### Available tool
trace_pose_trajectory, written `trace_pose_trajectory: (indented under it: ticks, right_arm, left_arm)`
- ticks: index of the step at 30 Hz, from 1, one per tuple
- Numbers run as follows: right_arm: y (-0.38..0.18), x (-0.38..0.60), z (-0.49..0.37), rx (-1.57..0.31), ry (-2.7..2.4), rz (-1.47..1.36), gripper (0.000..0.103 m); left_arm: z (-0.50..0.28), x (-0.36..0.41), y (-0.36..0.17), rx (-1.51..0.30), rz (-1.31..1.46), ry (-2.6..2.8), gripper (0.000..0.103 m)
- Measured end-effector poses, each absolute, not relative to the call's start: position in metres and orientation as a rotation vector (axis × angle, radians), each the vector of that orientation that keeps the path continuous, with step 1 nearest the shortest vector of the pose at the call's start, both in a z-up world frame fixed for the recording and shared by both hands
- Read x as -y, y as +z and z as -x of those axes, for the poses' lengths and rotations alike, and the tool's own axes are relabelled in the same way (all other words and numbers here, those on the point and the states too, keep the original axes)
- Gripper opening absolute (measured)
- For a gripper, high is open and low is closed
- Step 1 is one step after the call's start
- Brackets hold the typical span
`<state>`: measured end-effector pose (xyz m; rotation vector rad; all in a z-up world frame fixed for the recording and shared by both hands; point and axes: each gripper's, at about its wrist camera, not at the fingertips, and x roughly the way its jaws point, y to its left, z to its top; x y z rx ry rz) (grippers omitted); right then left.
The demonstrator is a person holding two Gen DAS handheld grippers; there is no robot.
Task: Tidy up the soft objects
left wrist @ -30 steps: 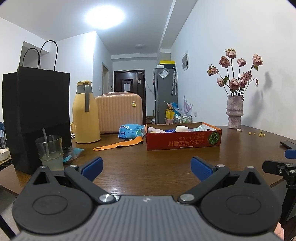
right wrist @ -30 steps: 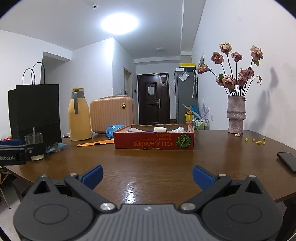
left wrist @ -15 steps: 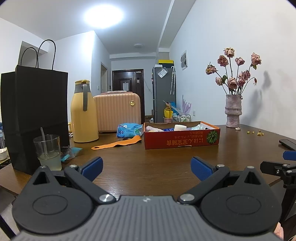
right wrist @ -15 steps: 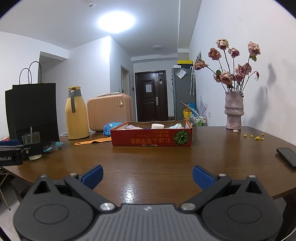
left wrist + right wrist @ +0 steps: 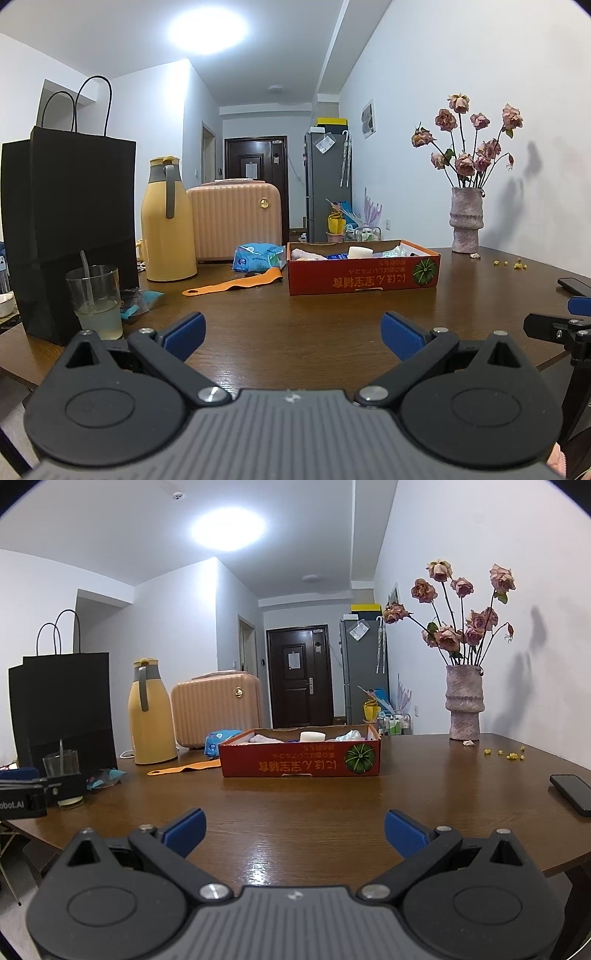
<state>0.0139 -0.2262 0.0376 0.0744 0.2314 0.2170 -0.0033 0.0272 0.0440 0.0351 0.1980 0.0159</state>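
The left gripper was held level, its blue-tipped jaws spread wide and empty. The right gripper matched that pose.

A lived-in home, a dining room opening onto an entry hall. Ahead of the tool, a wooden tabletop carries a vase of dried roses, a yellow thermos jug and a small pink suitcase. Beyond stand a dark front door and a grey fridge.
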Motion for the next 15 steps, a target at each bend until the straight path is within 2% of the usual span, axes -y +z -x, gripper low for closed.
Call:
trace_pose_trajectory:
  ticks: [15]
  right_arm:
    - [0.0356, 0.2259, -0.0158, -0.238, 0.213, -0.075, 0.103]
  left_arm:
    - [0.0054, -0.0240, 0.0432, -0.190, -0.044, 0.000, 0.103]
